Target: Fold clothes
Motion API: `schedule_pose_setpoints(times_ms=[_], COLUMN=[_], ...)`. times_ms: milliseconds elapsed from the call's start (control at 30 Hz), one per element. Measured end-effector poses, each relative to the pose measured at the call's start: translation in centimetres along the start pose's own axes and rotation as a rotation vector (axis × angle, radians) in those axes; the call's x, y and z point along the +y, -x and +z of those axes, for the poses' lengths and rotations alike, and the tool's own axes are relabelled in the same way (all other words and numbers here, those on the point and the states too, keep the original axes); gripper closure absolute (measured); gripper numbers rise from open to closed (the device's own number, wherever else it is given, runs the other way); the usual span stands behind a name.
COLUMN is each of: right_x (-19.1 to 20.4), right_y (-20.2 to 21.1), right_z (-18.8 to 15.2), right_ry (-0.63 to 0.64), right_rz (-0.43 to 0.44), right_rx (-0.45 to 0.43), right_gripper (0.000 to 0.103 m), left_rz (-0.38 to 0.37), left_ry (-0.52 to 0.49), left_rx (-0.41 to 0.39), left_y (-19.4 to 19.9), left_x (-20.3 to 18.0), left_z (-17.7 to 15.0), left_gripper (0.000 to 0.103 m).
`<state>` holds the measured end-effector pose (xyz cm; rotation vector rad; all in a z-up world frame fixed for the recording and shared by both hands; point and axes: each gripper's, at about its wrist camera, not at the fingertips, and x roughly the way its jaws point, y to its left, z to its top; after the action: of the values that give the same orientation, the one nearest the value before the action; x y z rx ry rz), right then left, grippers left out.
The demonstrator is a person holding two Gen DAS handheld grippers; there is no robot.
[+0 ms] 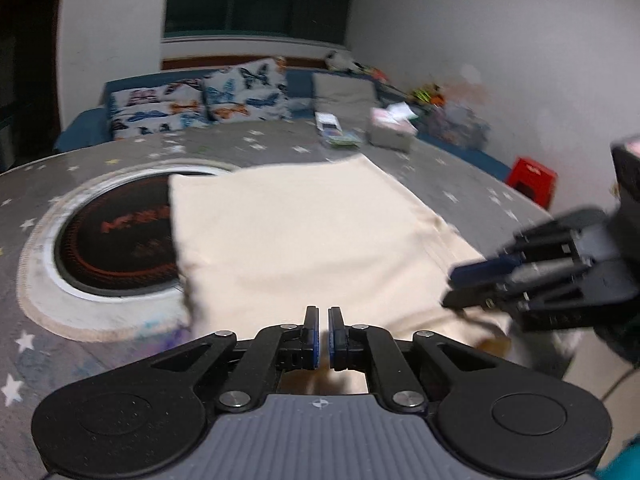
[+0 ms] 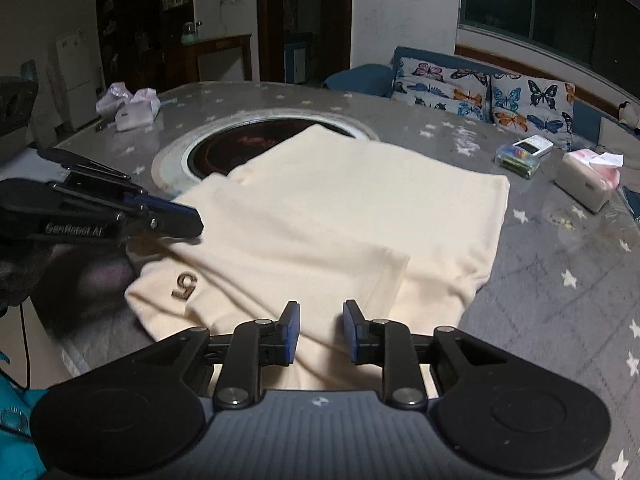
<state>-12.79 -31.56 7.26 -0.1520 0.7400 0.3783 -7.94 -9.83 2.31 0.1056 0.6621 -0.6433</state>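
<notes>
A cream garment [image 1: 300, 232] [image 2: 360, 208] lies folded on the round table [image 2: 560, 280], with a sleeve laid over its near part and a brown logo [image 2: 184, 280] at the near left. My left gripper [image 1: 323, 314] [image 2: 198, 224] is shut, its tips at the garment's left edge; no cloth shows between its pads. Just above the garment's near edge, my right gripper [image 2: 320, 308] [image 1: 450, 288] is open. Cloth lies under the gap between its pads, not pinched.
The garment partly covers a round black cooktop [image 2: 240, 148] [image 1: 116, 240] set into the table. A tissue box [image 2: 584, 184] and a box of coloured items [image 2: 520, 160] stand at the far right, pink bags [image 2: 136, 108] at the far left. A sofa with butterfly cushions [image 2: 480, 92] is behind.
</notes>
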Motion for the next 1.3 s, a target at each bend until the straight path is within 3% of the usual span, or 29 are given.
schedule_pose_setpoints(times_ms=[200, 467, 567, 700, 867, 967, 1300], right_x=[0.1, 0.4, 0.9, 1.8, 2.6, 2.6, 1.0], right_y=[0.2, 1.2, 0.6, -0.9, -2.1, -1.4, 1.5], right_z=[-0.4, 0.6, 1.2, 1.8, 1.7, 1.7, 0.6], right_ry=[-0.008, 0.029, 0.044, 0.059, 0.089, 0.102, 0.084], right_rz=[-0.004, -0.003, 0.019, 0.059, 0.076, 0.071, 0.021], right_rx=[0.001, -0.035, -0.043, -0.047, -0.019, -0.011, -0.003], right_gripper=[0.080, 0.080, 0.080, 0.080, 0.080, 0.080, 0.077], left_rz=[0.002, 0.044, 0.066, 0.087, 0.080, 0.071, 0.075], left_ry=[-0.040, -0.064, -0.084, -0.151, -0.264, -0.332, -0.490], left_rx=[0.010, -0.017, -0.015, -0.001, 0.003, -0.010, -0.065], left_y=[-0.4, 2.1, 3.1, 4.0, 4.1, 3.8, 2.1], left_x=[-0.7, 0.4, 0.8, 0.3, -1.1, -2.1, -3.9], left_z=[-0.7, -0.5, -0.9, -2.0, -3.3, -3.9, -4.6], left_gripper=[0.097, 0.096, 0.090, 0.077, 0.074, 0.066, 0.065])
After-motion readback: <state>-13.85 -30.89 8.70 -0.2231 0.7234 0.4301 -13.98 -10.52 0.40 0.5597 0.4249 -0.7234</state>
